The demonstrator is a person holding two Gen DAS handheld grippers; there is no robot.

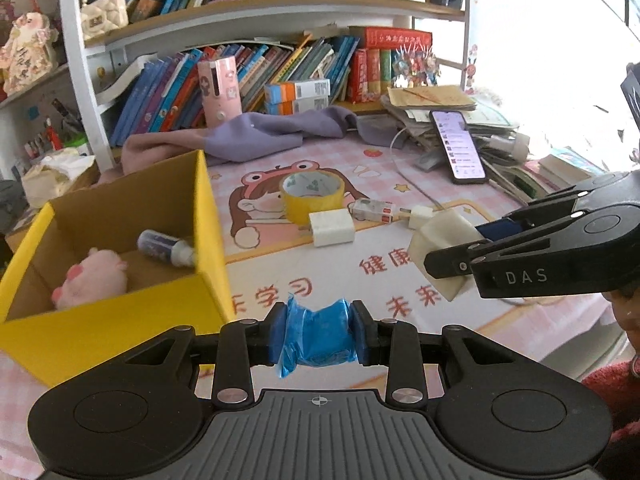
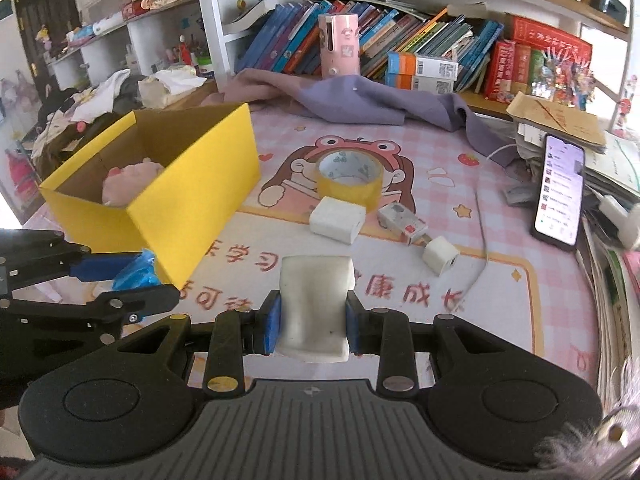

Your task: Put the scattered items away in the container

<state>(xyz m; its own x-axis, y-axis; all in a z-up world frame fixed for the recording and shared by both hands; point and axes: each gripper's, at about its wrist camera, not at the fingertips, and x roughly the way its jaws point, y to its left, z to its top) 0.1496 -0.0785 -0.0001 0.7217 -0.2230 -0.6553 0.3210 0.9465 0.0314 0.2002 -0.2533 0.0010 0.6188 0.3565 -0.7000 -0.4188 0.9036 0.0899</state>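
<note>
Left gripper (image 1: 319,332) clamped on a crumpled blue wrapper (image 1: 316,336), fingers (image 1: 276,332) pressing both sides, held just off the yellow box (image 1: 208,264) near corner. Right gripper (image 2: 311,330) clamped on a white block (image 2: 316,304), raised above the table (image 2: 500,300). Box at 10 o'clock in both views, holding a pink plush (image 1: 90,278) and a small bottle (image 1: 164,247). Loose on the mat at 12 o'clock: yellow tape roll (image 2: 349,178), white charger (image 2: 338,220) touching it, a small printed box (image 2: 402,222), and a small white plug (image 2: 440,255) at its end. Phone (image 2: 560,190) propped at 2 o'clock, screen lit.
</note>
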